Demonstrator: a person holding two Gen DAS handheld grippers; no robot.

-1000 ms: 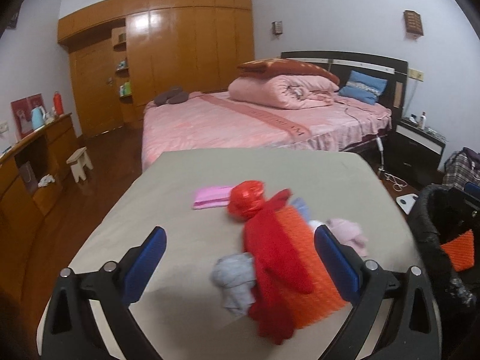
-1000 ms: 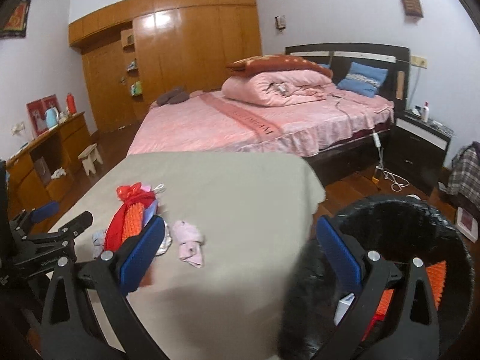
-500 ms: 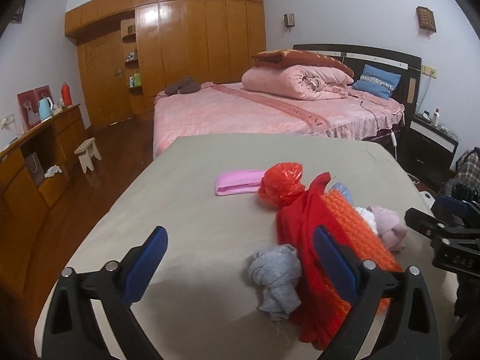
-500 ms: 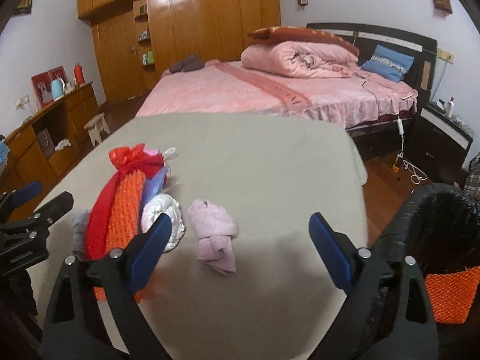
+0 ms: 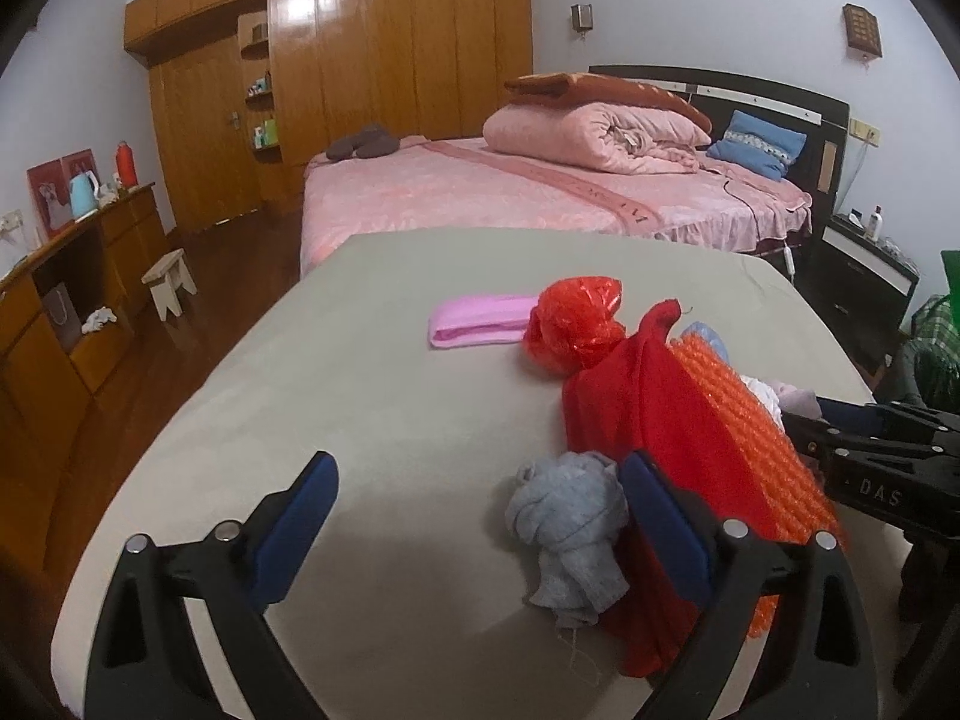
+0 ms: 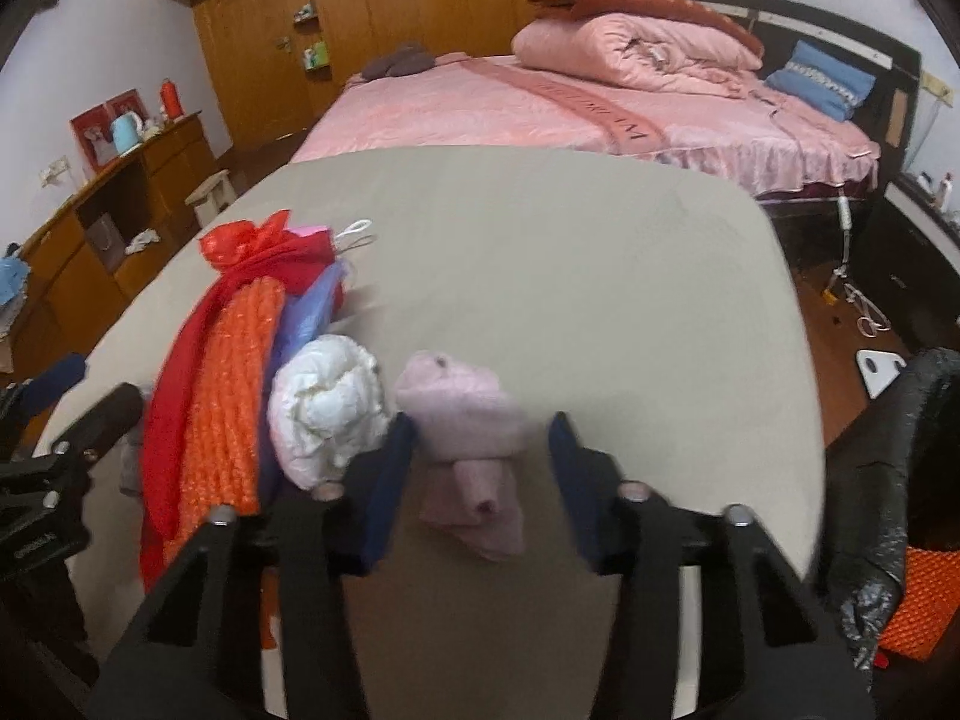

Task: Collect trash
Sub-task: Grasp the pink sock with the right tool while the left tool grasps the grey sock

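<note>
The right gripper (image 6: 483, 450), jaws just closing about the pink knotted cloth (image 6: 465, 420) without yet pinching it, may snag the white wad (image 6: 327, 408) beside it; the left gripper (image 5: 480, 516) gapes wide, empty.

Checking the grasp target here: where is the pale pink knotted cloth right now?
In the right wrist view the pale pink knotted cloth lies on the grey table, between the right gripper's blue fingers, just right of the white crumpled bundle.

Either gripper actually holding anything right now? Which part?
Nothing held. Right gripper has just been closing around the pink cloth bundle; pads not yet pressing. Left gripper open, empty.
</note>
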